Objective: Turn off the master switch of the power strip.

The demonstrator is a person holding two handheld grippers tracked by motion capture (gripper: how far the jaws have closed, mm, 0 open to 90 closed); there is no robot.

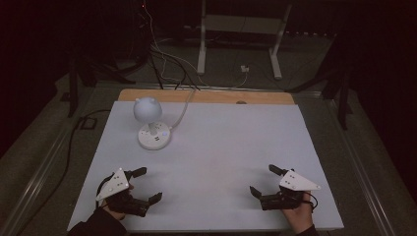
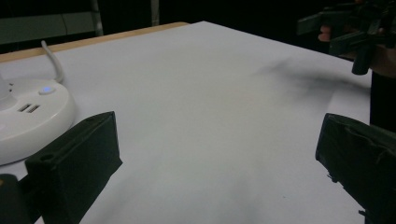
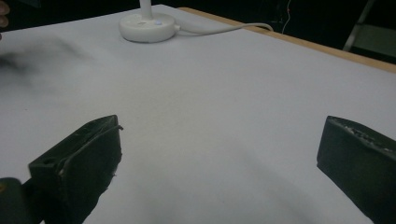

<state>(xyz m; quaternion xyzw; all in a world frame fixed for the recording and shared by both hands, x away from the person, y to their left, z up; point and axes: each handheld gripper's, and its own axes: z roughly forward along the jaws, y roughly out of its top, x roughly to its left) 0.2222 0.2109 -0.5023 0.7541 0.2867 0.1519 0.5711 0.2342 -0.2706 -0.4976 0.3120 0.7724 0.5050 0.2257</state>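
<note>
A white lamp (image 1: 148, 112) with a round head stands on a round white base (image 1: 154, 135) at the table's back left; the base (image 2: 28, 116) carries two ports and a small lit button, and its white cord (image 3: 224, 30) runs to the far edge. My left gripper (image 1: 150, 184) hovers low at the front left, jaws wide apart, nothing between them. At the front right my right gripper (image 1: 263, 180) is likewise open and holds nothing. In the left gripper view the right gripper (image 2: 348, 32) shows far off in a hand.
A white sheet (image 1: 221, 147) covers the table, with a wooden strip (image 1: 211, 96) bare along the far edge. Beyond the table, cables (image 1: 167, 64) lie on the dark floor beside a white metal stand (image 1: 241, 39).
</note>
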